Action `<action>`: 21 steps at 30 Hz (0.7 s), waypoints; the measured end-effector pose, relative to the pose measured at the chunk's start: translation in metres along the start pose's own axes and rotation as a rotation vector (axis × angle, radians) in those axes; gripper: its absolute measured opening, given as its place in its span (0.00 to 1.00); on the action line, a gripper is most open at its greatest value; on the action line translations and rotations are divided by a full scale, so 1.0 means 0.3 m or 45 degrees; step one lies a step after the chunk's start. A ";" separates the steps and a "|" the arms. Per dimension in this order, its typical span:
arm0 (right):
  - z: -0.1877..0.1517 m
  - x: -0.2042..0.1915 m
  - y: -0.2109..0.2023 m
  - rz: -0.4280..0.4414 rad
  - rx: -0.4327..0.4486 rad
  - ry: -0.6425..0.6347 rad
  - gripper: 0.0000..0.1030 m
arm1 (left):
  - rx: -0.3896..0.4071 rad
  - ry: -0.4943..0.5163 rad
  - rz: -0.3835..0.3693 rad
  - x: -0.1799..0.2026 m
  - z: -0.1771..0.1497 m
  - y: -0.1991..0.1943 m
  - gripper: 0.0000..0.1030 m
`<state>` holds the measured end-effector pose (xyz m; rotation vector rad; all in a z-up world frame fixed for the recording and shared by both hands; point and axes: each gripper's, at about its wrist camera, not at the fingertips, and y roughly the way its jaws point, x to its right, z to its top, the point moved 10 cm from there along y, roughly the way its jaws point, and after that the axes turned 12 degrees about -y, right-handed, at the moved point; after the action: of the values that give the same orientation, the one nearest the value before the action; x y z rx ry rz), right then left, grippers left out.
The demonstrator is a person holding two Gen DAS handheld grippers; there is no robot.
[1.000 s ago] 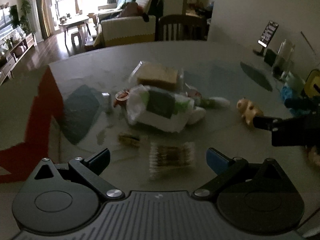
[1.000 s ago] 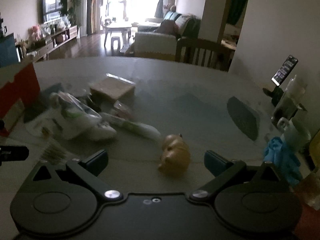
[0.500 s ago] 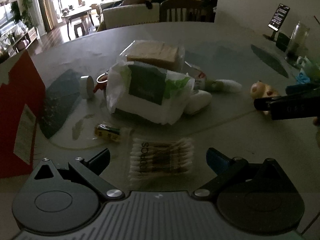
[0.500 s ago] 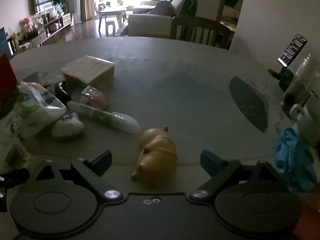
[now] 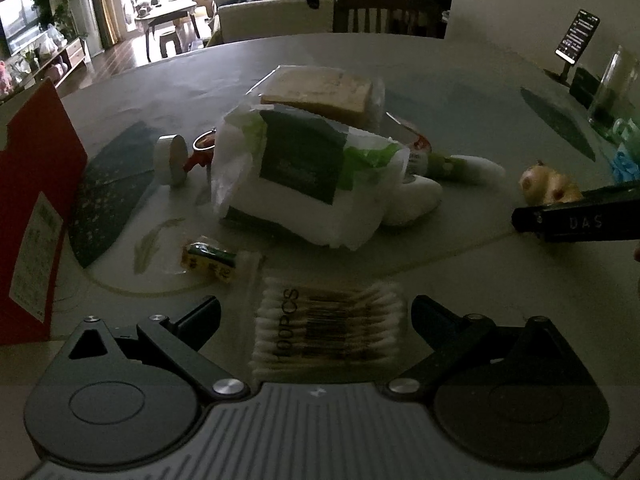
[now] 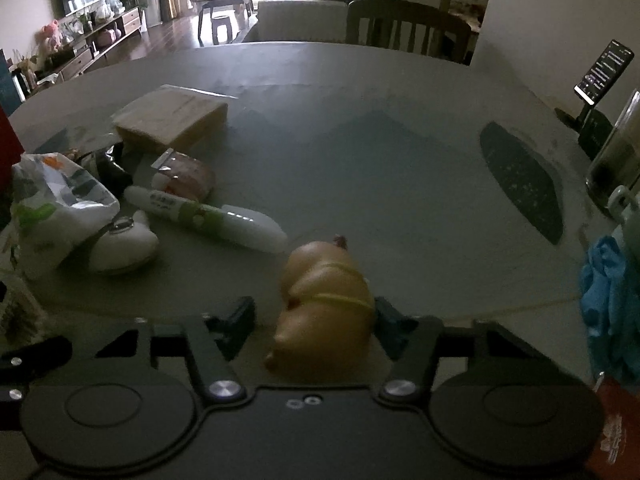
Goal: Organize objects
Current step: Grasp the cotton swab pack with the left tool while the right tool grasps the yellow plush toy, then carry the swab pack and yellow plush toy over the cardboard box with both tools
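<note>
The right hand-held gripper [image 6: 314, 322] straddled the toy pig [image 6: 322, 308], snout toward 7 o'clock, jaws narrowed but not visibly clamped; the left hand-held gripper [image 5: 316, 322], wide open and empty, framed the cotton swab pack [image 5: 326, 326] lying crosswise at 12 o'clock.

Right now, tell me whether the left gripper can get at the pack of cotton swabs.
Probably yes. The left gripper is open with the cotton swab pack lying flat between its fingers, and nothing lies on the pack or blocks either side.
</note>
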<state>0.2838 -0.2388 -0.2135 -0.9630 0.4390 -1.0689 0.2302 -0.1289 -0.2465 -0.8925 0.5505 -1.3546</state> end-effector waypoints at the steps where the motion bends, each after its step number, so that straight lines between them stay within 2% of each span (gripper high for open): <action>1: 0.000 -0.001 0.002 0.009 -0.007 0.003 0.49 | 0.003 0.002 0.000 0.001 0.001 -0.003 0.93; 6: 0.002 -0.006 -0.009 0.022 -0.008 0.008 0.44 | -0.011 0.022 -0.014 0.010 -0.005 -0.012 0.69; 14: 0.005 -0.027 -0.080 0.053 0.021 -0.001 0.42 | 0.006 0.041 -0.039 0.014 -0.011 -0.054 0.68; 21: 0.012 -0.071 -0.167 0.080 0.033 -0.039 0.42 | 0.035 -0.022 -0.071 -0.009 -0.003 -0.140 0.68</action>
<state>0.2499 -0.2257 -0.1726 -0.9356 0.4263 -0.9994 0.2042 -0.1254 -0.2137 -0.9021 0.4953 -1.4006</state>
